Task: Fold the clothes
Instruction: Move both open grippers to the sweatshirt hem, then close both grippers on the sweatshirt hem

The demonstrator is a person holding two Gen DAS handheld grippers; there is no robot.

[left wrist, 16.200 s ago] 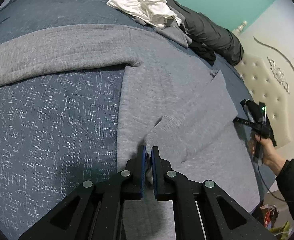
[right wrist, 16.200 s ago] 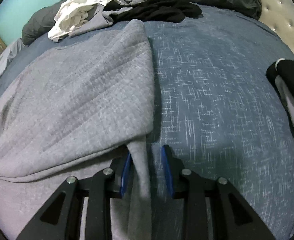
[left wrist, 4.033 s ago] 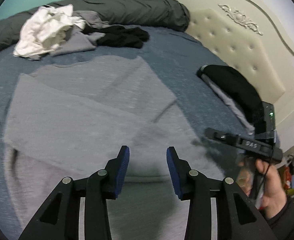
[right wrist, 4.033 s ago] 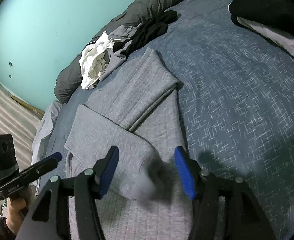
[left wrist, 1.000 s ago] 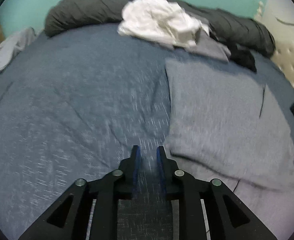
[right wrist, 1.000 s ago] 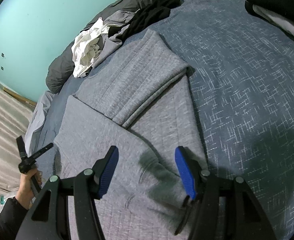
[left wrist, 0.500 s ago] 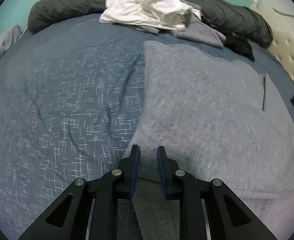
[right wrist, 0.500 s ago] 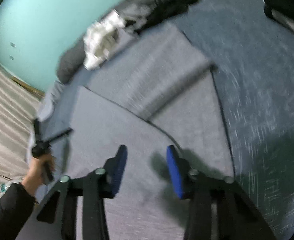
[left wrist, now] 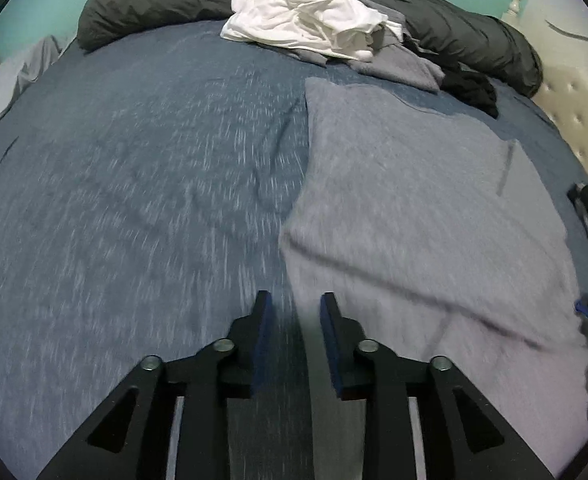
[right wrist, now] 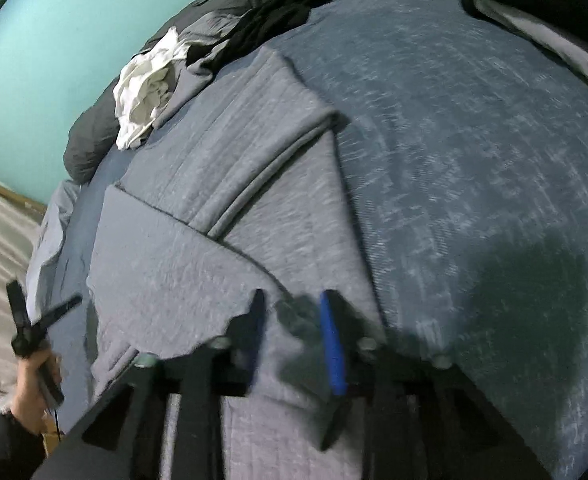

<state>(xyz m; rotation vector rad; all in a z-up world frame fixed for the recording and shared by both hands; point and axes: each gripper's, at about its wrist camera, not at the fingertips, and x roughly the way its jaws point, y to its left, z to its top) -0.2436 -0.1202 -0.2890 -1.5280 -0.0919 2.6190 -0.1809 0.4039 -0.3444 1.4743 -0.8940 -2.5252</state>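
A grey sweatshirt (left wrist: 414,208) is seen lying flat on the bed (left wrist: 114,200), which is covered by a blue flecked bedspread. It is partly folded: in the right wrist view a sleeve panel (right wrist: 230,160) is laid diagonally across the body of the sweatshirt (right wrist: 166,272), and a second folded layer is seen nearer the camera.

The left claw (left wrist: 293,312) is held over the left edge of the sweatshirt, so that the edge runs just between its blue pads (left wrist: 262,336). Its jaws are parted and opening; the pads are not pressed on the cloth, and bedspread and grey hem are both seen in the gap. In the right wrist view the left claw (right wrist: 44,316) is seen beside the sweatshirt's left edge, gripped by a hand (right wrist: 34,368) in a dark sleeve.

The right claw (right wrist: 292,312) is placed over the near right part of the sweatshirt, close to its right edge. Its jaws are parted and opening; grey cloth is seen between them, but the view is blurred and no clamping is shown.

Beyond the sweatshirt, a crumpled white garment (left wrist: 306,20), a grey garment (left wrist: 398,68) and a black garment (left wrist: 470,88) are piled against a dark rolled duvet (left wrist: 154,4). To the right of the sweatshirt a tufted cream headboard (left wrist: 578,108) is seen.
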